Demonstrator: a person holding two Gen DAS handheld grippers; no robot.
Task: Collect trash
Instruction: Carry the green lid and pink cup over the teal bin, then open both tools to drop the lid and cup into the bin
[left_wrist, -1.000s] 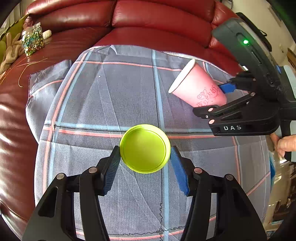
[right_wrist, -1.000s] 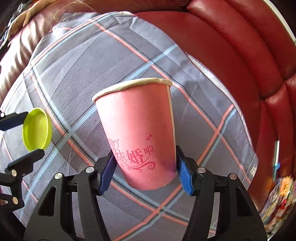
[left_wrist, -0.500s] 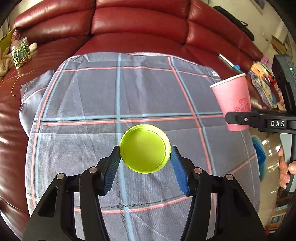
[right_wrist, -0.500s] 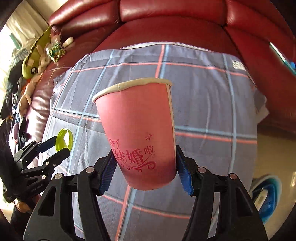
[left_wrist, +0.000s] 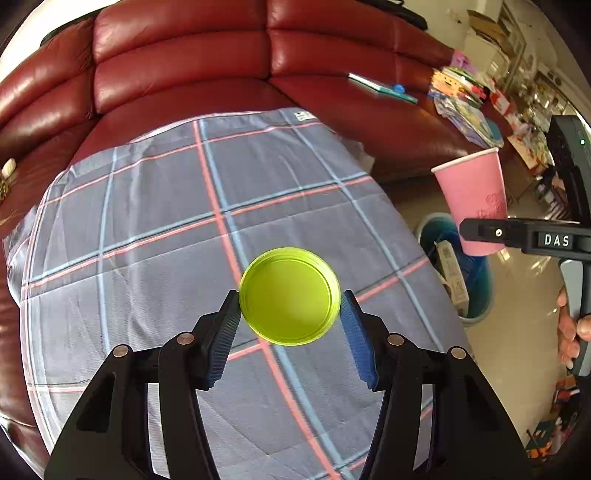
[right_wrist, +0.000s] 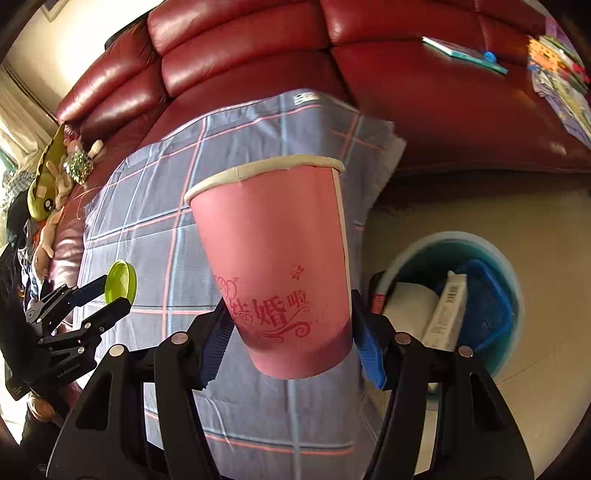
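Note:
My left gripper (left_wrist: 290, 308) is shut on a round lime-green lid (left_wrist: 289, 295), held above the grey checked cloth (left_wrist: 155, 229). My right gripper (right_wrist: 290, 321) is shut on a pink paper cup (right_wrist: 273, 266) with red print, held upright in the air at the cloth's right edge. The cup (left_wrist: 472, 199) and right gripper (left_wrist: 480, 232) show at the right of the left wrist view, above a blue trash bin (left_wrist: 476, 295). The lid (right_wrist: 120, 282) and left gripper (right_wrist: 98, 297) show at the left of the right wrist view. The bin (right_wrist: 511, 266) is on the floor, right of the cup.
The cloth covers a red leather sofa (left_wrist: 184, 74). The bin holds a white box (right_wrist: 445, 310) and a blue basket (right_wrist: 487, 302). Books and papers (left_wrist: 461, 99) lie on the sofa's right part. Soft toys (right_wrist: 48, 184) lie at its left.
Both grippers have swung right with their loads. The cup moved off the cloth toward the floor, and the blue bin has come into view beside it.

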